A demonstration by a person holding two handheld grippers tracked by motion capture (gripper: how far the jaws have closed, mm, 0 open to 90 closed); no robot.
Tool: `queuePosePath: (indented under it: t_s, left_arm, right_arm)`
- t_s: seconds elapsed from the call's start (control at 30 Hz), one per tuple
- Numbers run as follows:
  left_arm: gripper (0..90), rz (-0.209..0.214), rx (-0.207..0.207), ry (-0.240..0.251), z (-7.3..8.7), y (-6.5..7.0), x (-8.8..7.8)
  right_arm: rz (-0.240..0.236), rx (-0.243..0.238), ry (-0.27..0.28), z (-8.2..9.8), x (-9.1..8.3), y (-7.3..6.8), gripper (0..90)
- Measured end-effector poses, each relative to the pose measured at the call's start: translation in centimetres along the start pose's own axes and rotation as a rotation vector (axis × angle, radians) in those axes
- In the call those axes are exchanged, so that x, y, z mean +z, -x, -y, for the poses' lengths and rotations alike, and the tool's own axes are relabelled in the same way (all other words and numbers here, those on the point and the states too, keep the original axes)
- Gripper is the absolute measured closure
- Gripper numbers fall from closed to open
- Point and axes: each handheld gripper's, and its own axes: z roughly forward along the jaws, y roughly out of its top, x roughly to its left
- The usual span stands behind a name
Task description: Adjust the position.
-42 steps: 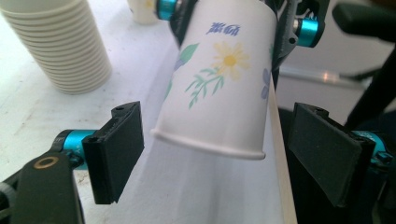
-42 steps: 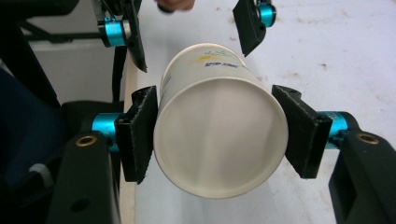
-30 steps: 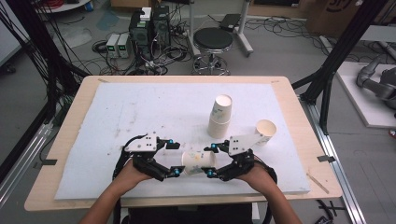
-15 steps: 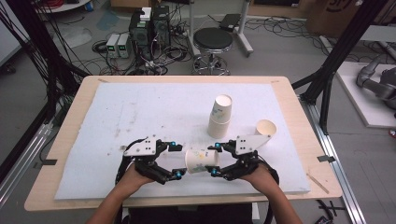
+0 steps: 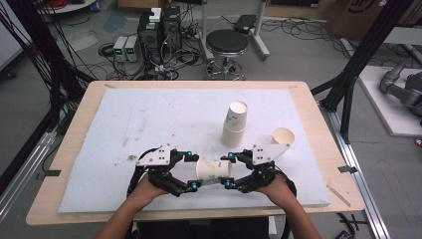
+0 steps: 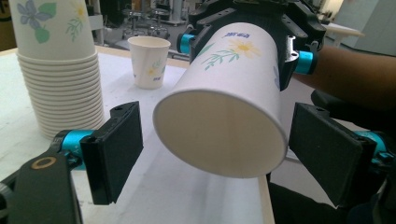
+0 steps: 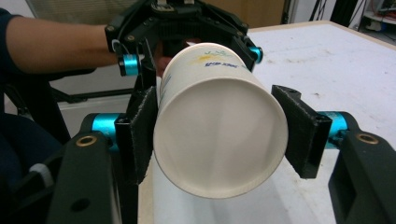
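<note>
White foam mat (image 5: 149, 114) on wooden table (image 5: 328, 149), stool (image 5: 227, 42) behind, right claw (image 5: 227, 171) gripping paper cup (image 5: 214, 169), left claw (image 5: 190, 171) wide around it.

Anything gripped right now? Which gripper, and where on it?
The right gripper holds the cup lying on its side, pads on opposite sides of its wall at the near end. The left gripper straddles the other end, open and clear of it.

Both hand-held grippers wear black frames with bright blue knobs at the joints. The left hand-held gripper (image 5: 193, 172) carries a grey three-cornered plate dotted with screws, and so does the right hand-held gripper (image 5: 228, 171). Black cables loop at six o'clock.
</note>
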Motion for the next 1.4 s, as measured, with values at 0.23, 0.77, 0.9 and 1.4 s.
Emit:
queuePosePath:
  t_s: [0.23, 0.77, 0.9, 1.4]
  left_arm:
    - [19.7, 0.034, 0.002, 0.028, 0.1, 0.1, 0.7]
    - [28.4, 0.047, 0.010, 0.022, 0.0, 0.2, 0.5]
    - [28.5, 0.041, 0.003, -0.035, -0.3, 0.2, 0.3]
    - [29.3, -0.041, 0.089, -0.341, -4.2, 0.3, -0.7]
  right_arm:
    - [-0.035, 0.026, 0.043, 0.1, 0.0, 0.2, 35.9]
    - [-0.075, 0.061, 0.061, 0.5, -0.1, 0.5, 36.1]
    - [-0.033, 0.073, 0.043, 0.2, 0.1, 0.1, 21.6]
    - [0.046, -0.003, -0.079, -1.2, 1.2, -0.3, 21.6]
